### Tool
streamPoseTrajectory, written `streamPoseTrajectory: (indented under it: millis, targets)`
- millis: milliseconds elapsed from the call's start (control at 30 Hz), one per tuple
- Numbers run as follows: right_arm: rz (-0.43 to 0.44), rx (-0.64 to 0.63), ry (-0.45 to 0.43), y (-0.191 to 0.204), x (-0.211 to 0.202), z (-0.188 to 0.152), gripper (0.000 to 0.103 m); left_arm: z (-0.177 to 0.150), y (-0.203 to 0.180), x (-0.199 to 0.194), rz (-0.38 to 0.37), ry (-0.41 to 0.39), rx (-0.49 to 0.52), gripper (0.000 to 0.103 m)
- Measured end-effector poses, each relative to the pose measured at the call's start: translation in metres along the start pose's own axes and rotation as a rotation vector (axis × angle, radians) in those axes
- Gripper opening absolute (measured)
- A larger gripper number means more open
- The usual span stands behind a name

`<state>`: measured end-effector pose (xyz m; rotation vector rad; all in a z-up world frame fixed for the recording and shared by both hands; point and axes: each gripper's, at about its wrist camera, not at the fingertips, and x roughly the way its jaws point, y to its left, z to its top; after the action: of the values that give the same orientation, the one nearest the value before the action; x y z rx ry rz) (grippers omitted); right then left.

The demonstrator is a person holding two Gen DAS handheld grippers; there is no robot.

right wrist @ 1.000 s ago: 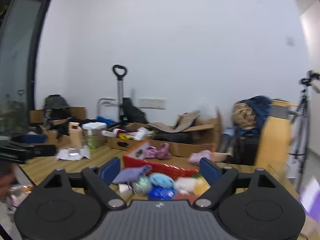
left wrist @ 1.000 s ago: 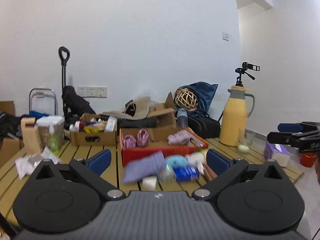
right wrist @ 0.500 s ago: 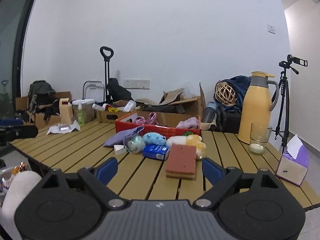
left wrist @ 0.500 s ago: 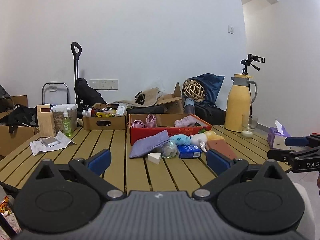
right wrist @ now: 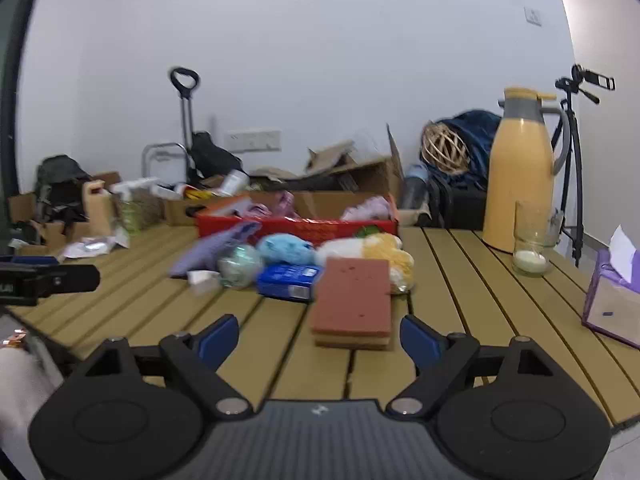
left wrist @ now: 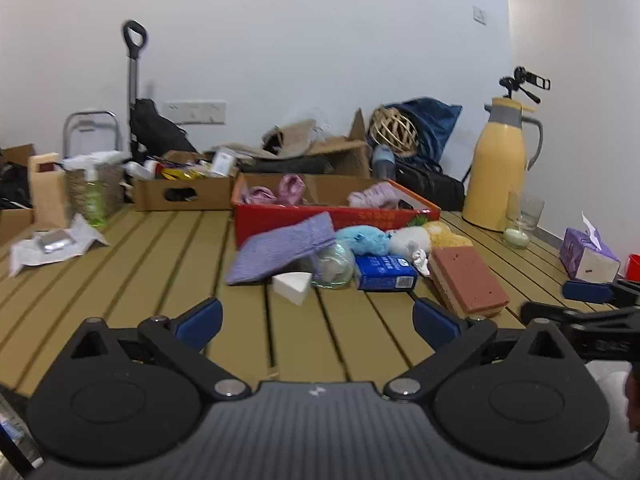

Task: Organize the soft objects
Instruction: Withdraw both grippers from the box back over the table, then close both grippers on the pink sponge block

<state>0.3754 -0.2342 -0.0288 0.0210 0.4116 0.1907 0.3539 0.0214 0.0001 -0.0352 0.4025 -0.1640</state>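
A heap of soft things lies on the slatted wooden table (left wrist: 140, 280) in front of a red box (left wrist: 340, 216) that holds pink items (left wrist: 292, 192). The heap includes a purple cloth pouch (left wrist: 280, 246), a blue plush (left wrist: 362, 239), a white plush (left wrist: 410, 240), a white wedge sponge (left wrist: 292, 284) and a red-brown sponge (right wrist: 354, 300). My left gripper (left wrist: 316, 316) hangs open over the table's near edge, short of the wedge sponge and holding nothing. My right gripper (right wrist: 320, 336) has wide jaws that are closing. The red-brown sponge lies just ahead of it, untouched by the pads.
A blue packet (left wrist: 384, 276) and a clear ball (left wrist: 334, 266) lie in the heap. At the right stand a yellow flask (right wrist: 520, 172), a glass (right wrist: 534, 240) and a purple tissue box (right wrist: 612, 304). Cardboard boxes (left wrist: 182, 194) and crumpled paper (left wrist: 52, 244) sit at the left.
Both grippers have sunk and come closer to the table, so the heap looks larger. Each gripper shows at the edge of the other's view. Nothing was taken hold of.
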Motion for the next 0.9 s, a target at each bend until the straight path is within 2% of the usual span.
streamPoseTrajectory:
  millis: [100,133,167,200,233,267,300,333,400,467,533,567,667,700,733,767,800,900]
  targets:
    - [0.005,0.116,0.038,-0.021,0.043,0.004,0.087,0.001,-0.006,0.027,-0.017,0.023,-0.001,0.103]
    - [0.051,0.168,0.044,-0.029,0.059,0.004,0.088,0.002,-0.007,0.035,-0.020,0.026,-0.001,0.103]
    - [0.110,0.185,0.053,-0.031,0.070,0.002,0.082,0.003,-0.008,0.042,-0.014,0.028,-0.001,0.103]
    - [0.190,0.172,0.072,-0.027,0.077,0.002,0.077,0.004,-0.008,0.049,0.003,0.021,-0.002,0.103]
    - [0.330,0.152,0.060,-0.019,0.076,0.001,0.066,0.005,-0.005,0.054,0.026,0.006,-0.008,0.103]
    - [0.481,0.140,0.032,-0.011,0.070,-0.001,0.064,0.006,0.001,0.058,0.049,-0.005,-0.025,0.103]
    - [0.580,0.119,0.023,-0.005,0.067,-0.003,0.064,0.009,0.006,0.063,0.068,-0.002,-0.050,0.103]
    - [0.619,0.079,0.023,0.003,0.063,-0.002,0.064,0.010,0.012,0.069,0.080,0.010,-0.076,0.103]
    - [0.498,0.038,-0.017,0.003,0.058,0.001,0.064,0.011,0.021,0.080,0.081,0.044,-0.118,0.102]
    - [0.356,0.091,-0.040,-0.014,0.059,0.008,0.065,0.011,0.019,0.089,0.046,0.070,-0.138,0.098]
    - [0.231,0.130,-0.026,-0.034,0.072,0.016,0.067,0.014,0.008,0.099,-0.040,0.110,-0.159,0.088]
    - [0.204,0.131,-0.014,-0.042,0.081,0.019,0.067,0.016,0.001,0.105,-0.097,0.130,-0.174,0.085]
    - [0.186,0.173,0.034,-0.063,0.113,0.025,0.059,0.015,-0.020,0.129,-0.225,0.225,-0.249,0.067]
    - [0.191,0.176,0.041,-0.068,0.121,0.026,0.057,0.013,-0.027,0.137,-0.252,0.262,-0.270,0.057]
    - [0.202,0.190,0.049,-0.071,0.129,0.025,0.051,0.010,-0.033,0.145,-0.273,0.282,-0.283,0.049]
    - [0.227,0.215,0.068,-0.074,0.135,0.023,0.044,0.007,-0.039,0.151,-0.290,0.286,-0.285,0.045]
    - [0.256,0.234,0.085,-0.075,0.138,0.020,0.042,0.004,-0.042,0.156,-0.299,0.281,-0.290,0.039]
    - [0.253,0.256,0.107,-0.076,0.136,0.010,0.042,0.001,-0.039,0.163,-0.309,0.265,-0.338,0.037]
